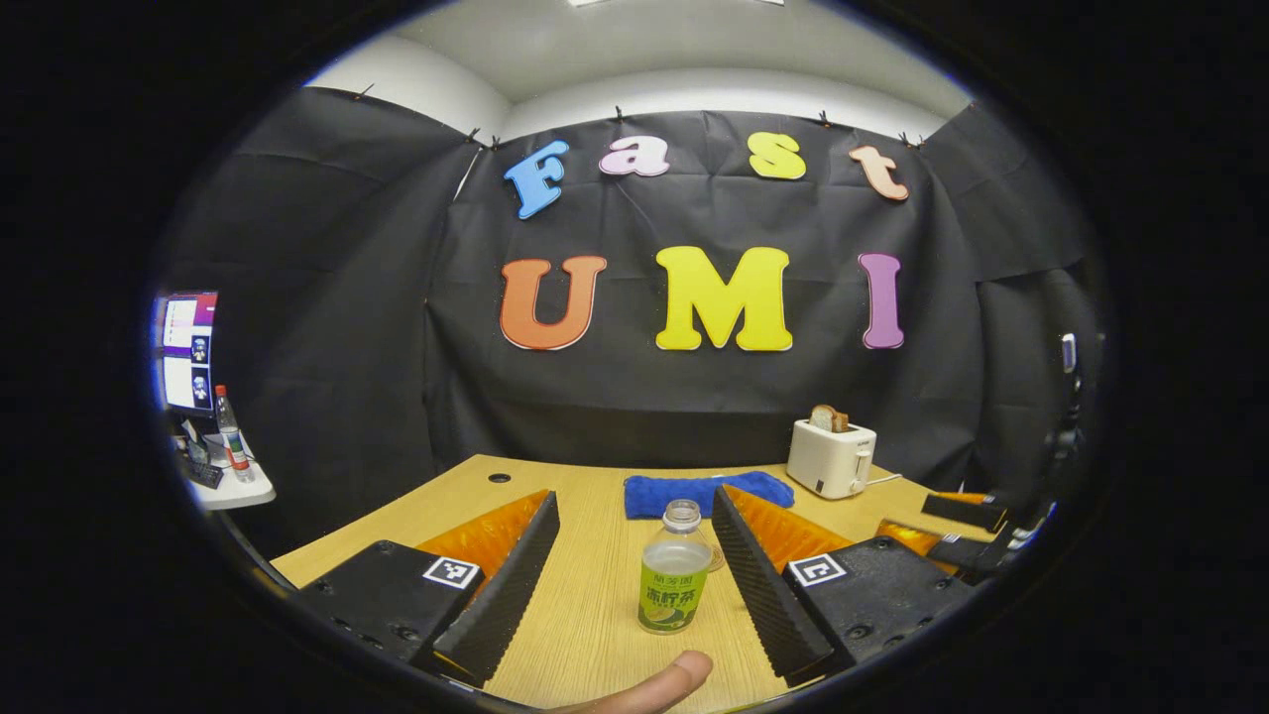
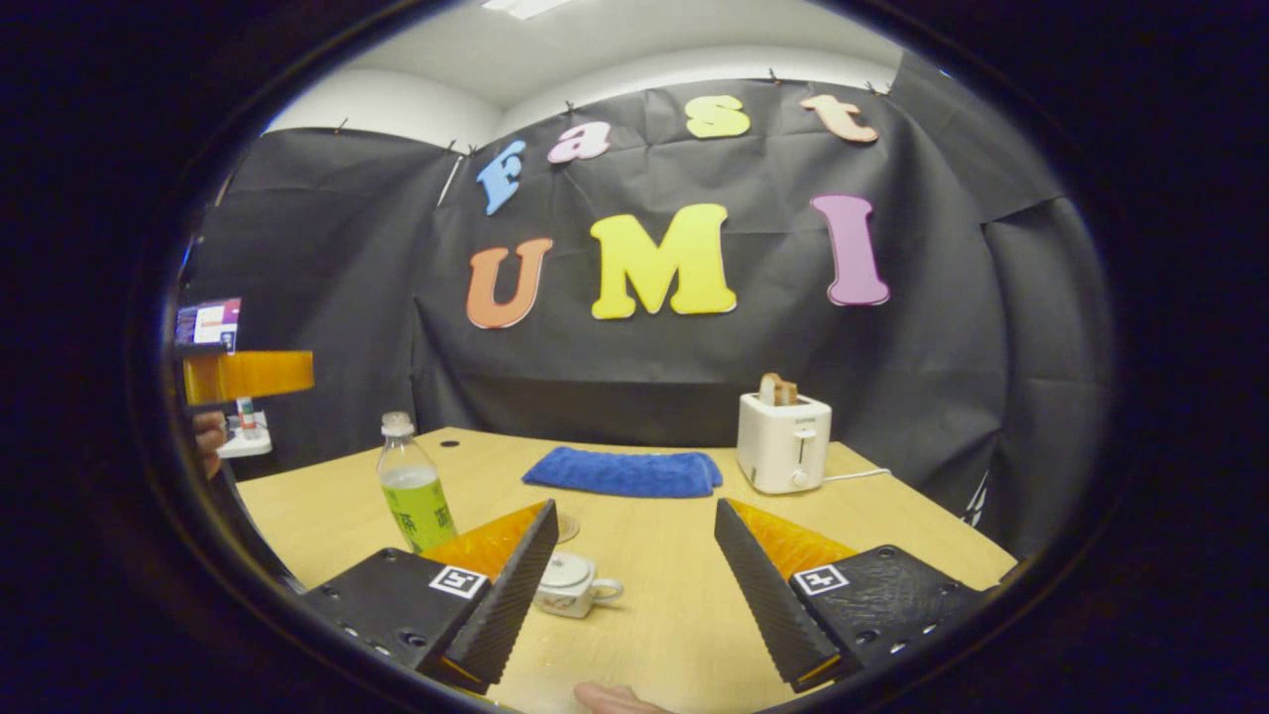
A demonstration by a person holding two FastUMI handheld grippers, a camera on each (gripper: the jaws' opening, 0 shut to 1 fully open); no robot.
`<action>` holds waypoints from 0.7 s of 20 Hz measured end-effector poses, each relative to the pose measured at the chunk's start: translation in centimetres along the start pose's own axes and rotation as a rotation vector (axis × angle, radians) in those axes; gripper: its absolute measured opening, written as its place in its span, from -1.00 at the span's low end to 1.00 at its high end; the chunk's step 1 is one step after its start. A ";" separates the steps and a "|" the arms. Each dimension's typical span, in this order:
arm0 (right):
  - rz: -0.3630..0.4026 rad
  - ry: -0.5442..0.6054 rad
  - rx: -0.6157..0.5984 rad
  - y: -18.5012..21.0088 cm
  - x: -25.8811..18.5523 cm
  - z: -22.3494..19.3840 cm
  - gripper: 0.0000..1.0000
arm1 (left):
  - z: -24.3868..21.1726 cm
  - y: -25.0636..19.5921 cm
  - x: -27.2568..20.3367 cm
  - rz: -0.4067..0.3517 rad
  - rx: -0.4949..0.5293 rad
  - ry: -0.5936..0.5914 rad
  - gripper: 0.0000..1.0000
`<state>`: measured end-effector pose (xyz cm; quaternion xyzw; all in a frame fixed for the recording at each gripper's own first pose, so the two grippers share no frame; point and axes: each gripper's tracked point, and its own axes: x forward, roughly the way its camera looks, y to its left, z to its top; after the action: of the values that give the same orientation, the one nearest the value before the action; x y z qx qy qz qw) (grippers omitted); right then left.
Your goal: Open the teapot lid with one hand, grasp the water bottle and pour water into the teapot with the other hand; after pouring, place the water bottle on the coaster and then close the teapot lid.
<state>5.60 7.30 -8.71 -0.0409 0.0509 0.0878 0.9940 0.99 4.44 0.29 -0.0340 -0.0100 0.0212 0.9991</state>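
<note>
Left gripper view: left gripper [image 1: 634, 585] spread wide around upright water bottle [image 1: 674, 583], not touching. Right gripper view: right gripper [image 2: 634, 585] spread, teapot [image 2: 570, 585] on table [image 2: 674, 615] between fingers.

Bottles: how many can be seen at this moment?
2. The water bottle stands uncapped on the wooden table, between the left gripper fingers. A second bottle stands on the side shelf at far left. Others may be hidden.

water bottle [image 1: 674, 580] 1 | teapot [image 2: 570, 584] 1 | toaster [image 2: 783, 442] 1 | blue towel [image 2: 625, 472] 1
</note>
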 end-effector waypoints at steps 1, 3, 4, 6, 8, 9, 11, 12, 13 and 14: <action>0.022 0.021 0.006 0.6 1.0 -1.1 0.92 | 0.0 0.1 0.0 -0.001 -0.002 0.001 0.94; 0.062 0.037 0.024 1.8 2.4 -2.2 0.92 | 0.0 0.5 0.1 0.006 0.001 0.001 0.94; 0.056 0.036 0.025 1.8 3.2 -2.2 0.93 | -0.1 0.8 0.2 0.013 0.002 0.005 0.94; 0.042 0.039 0.020 2.0 5.0 -2.6 0.86 | -0.5 1.0 0.4 0.013 0.006 0.019 0.94; 0.048 0.061 0.028 2.8 6.7 -3.6 0.89 | -1.1 1.7 0.8 0.022 0.021 0.036 0.94; 0.035 0.084 0.022 2.7 7.4 -4.5 0.80 | -1.3 2.3 1.0 0.037 0.030 0.041 0.94; 0.033 0.104 0.002 3.3 8.0 -5.4 0.83 | -1.5 3.4 1.3 0.066 0.041 0.050 0.94; 0.033 0.110 -0.007 3.4 8.2 -5.7 0.78 | -1.7 3.7 1.4 0.073 0.040 0.056 0.94; 0.045 0.111 -0.012 3.7 8.5 -6.0 0.59 | -1.8 3.8 1.4 0.075 0.034 0.061 0.94; 0.056 0.117 -0.008 3.9 8.7 -6.3 0.48 | -1.8 3.9 1.5 0.076 0.025 0.063 0.94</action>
<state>12.85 12.00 -16.16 -0.0487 0.1098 0.1132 0.9863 2.35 8.26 -1.75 -0.0227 0.0231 0.0581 0.9978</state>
